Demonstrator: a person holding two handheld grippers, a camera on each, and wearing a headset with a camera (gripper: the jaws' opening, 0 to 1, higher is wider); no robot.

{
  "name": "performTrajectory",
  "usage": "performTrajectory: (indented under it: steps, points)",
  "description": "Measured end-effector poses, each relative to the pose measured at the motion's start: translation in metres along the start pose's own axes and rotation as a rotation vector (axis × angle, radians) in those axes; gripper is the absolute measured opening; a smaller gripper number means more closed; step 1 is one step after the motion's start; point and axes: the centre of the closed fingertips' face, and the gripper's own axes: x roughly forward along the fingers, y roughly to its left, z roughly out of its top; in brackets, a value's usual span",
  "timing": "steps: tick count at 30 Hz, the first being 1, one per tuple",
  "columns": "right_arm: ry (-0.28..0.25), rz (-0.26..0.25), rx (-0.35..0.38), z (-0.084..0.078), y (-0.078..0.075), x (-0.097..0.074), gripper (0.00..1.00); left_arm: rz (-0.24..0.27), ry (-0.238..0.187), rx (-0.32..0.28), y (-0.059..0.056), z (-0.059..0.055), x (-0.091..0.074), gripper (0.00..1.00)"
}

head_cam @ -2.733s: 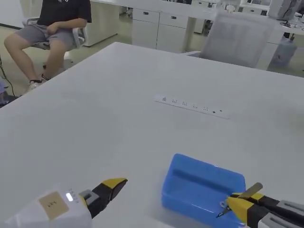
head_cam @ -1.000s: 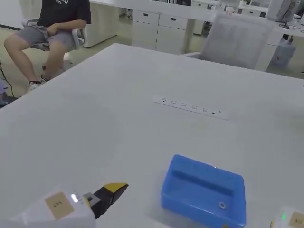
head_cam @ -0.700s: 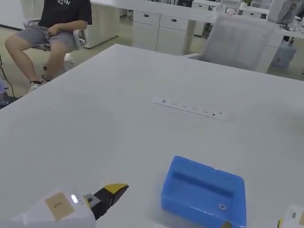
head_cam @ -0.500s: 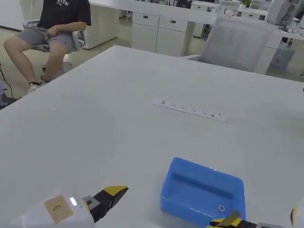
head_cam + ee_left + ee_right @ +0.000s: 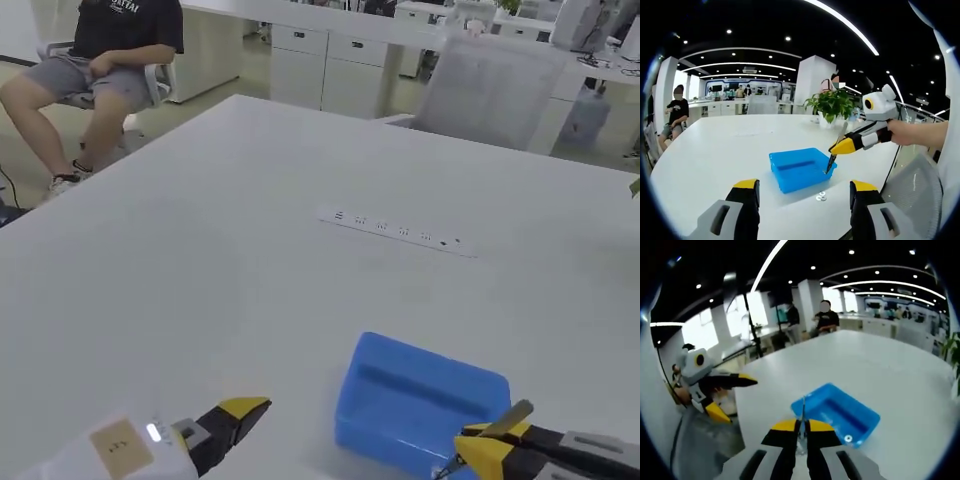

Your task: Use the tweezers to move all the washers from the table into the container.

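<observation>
At container [image 5: 792, 169] edge, tweezers [image 5: 832, 159] steep, tips down.

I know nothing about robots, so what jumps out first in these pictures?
A bright blue container sits near the front edge of the big white table. The yellow-tipped right gripper clamps thin tweezers over its edge, and small washers lie on the table beside it.

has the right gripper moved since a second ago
Yes. The right gripper, shut on the tweezers, has come in from the view's lower right corner to the near right edge of the blue container.
</observation>
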Motion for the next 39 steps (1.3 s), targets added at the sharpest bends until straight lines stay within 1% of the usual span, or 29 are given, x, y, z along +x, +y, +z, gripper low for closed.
performTrajectory:
  steps: [3,7,10,13,15,16,23,29,35,38,39]
  points:
    - [-0.011,-0.022,0.012,0.007,-0.010,0.002,0.02,-0.001,0.000,-0.001,0.000,0.000,0.000,0.73]
    - [-0.017,-0.034,0.022,0.013,-0.019,0.006,0.03,0.001,0.001,-0.003,0.001,0.000,0.000,0.73]
    - [-0.006,-0.046,0.030,0.013,-0.027,0.010,0.03,0.006,0.000,-0.002,0.002,0.000,-0.001,0.73]
    - [0.025,-0.062,0.049,0.007,-0.036,0.015,0.03,0.009,0.000,-0.005,0.002,0.000,-0.001,0.73]
    - [0.071,-0.081,0.062,-0.003,-0.045,0.019,0.03,0.011,0.001,-0.004,0.003,0.000,-0.001,0.73]
    - [0.081,-0.085,0.062,-0.007,-0.048,0.023,0.03,0.012,0.002,-0.004,0.003,0.000,-0.001,0.73]
    - [0.096,-0.083,0.091,-0.017,-0.062,0.035,0.03,0.018,0.013,0.000,0.004,-0.002,-0.001,0.72]
    - [0.112,-0.102,0.074,-0.022,-0.070,0.041,0.03,0.017,0.022,0.002,0.005,-0.005,-0.001,0.72]
    - [0.115,-0.103,0.072,-0.024,-0.076,0.049,0.03,0.014,0.033,0.007,0.005,-0.007,0.000,0.71]
    - [0.124,-0.114,0.039,-0.025,-0.078,0.052,0.03,0.014,0.037,0.009,0.004,-0.007,0.000,0.71]
    - [0.126,-0.111,0.038,-0.026,-0.077,0.053,0.03,0.015,0.038,0.009,0.005,-0.007,0.000,0.70]
